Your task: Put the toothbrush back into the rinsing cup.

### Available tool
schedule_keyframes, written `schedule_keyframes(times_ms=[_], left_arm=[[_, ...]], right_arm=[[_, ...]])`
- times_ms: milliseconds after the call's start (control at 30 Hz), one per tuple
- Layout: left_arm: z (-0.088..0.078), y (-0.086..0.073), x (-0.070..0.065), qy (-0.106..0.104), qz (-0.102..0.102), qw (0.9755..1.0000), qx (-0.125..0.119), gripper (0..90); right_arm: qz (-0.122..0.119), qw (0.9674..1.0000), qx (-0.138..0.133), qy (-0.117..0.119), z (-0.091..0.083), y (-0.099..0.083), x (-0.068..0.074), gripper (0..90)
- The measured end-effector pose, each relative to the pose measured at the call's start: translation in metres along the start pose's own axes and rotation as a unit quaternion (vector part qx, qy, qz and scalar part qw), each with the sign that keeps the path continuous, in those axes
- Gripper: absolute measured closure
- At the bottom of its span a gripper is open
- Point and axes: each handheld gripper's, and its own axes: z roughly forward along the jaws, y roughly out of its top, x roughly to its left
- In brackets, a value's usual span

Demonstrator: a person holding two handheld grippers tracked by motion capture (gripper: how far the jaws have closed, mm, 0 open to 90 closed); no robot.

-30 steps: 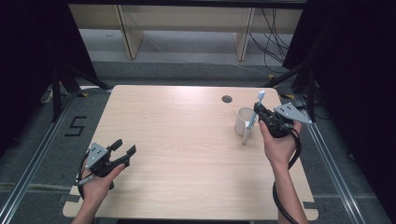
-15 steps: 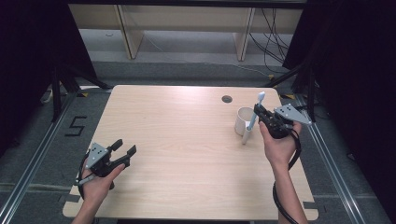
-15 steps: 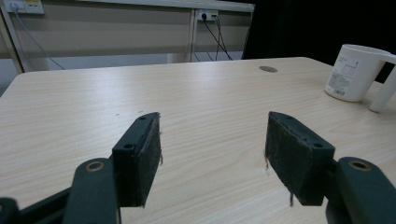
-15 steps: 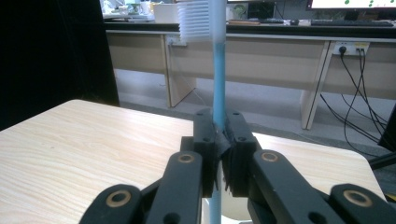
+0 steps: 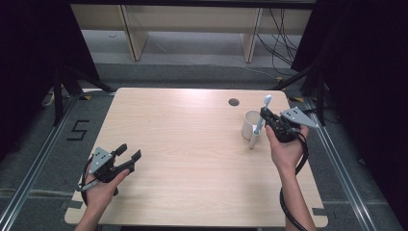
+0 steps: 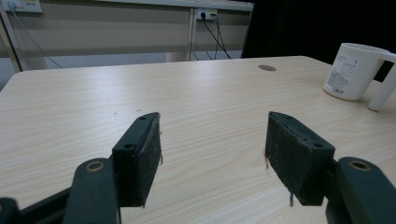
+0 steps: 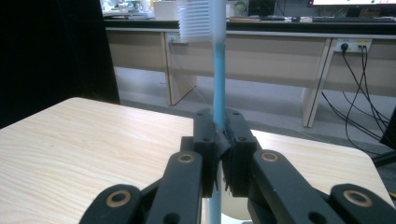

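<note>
A white mug [image 5: 250,124] stands near the table's right edge; the left gripper view has it at far right [image 6: 352,70]. Just right of the mug my right gripper [image 5: 263,117] is shut on a toothbrush [image 5: 260,121] with a white and blue handle. The brush stands upright, bristle head up [image 7: 201,19], and its lower end reaches the table beside the mug. In the right gripper view the jaws clamp the blue shaft [image 7: 218,93]. My left gripper [image 5: 128,152] hovers open at the table's front left, nothing between its pads [image 6: 140,156].
The light wooden table [image 5: 192,144] has a round cable hole [image 5: 234,102] behind the mug. Beyond the far edge are shelving legs, wall sockets and cables on the floor. Metal rails run along both sides of the table.
</note>
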Motion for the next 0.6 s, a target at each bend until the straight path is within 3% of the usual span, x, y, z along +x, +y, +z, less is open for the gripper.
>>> schedule_keyframes(times_ms=[500,567,600], left_arm=[[0.0009,-0.0013,0.0002,-0.001,0.003,1.0000,0.002,35.4],[0.0007,-0.0011,0.0000,-0.002,0.003,1.0000,0.002,35.5],[0.0021,-0.0016,0.0004,-0.006,0.003,1.0000,-0.007,35.4]], right_arm=[[0.005,1.0000,0.007,0.002,0.0043,-0.0068,-0.0015,85.6],[0.018,0.9997,0.017,-0.002,0.0031,-0.0078,-0.0002,85.6],[0.013,0.9998,0.011,0.002,0.0046,-0.0092,-0.0018,85.6]])
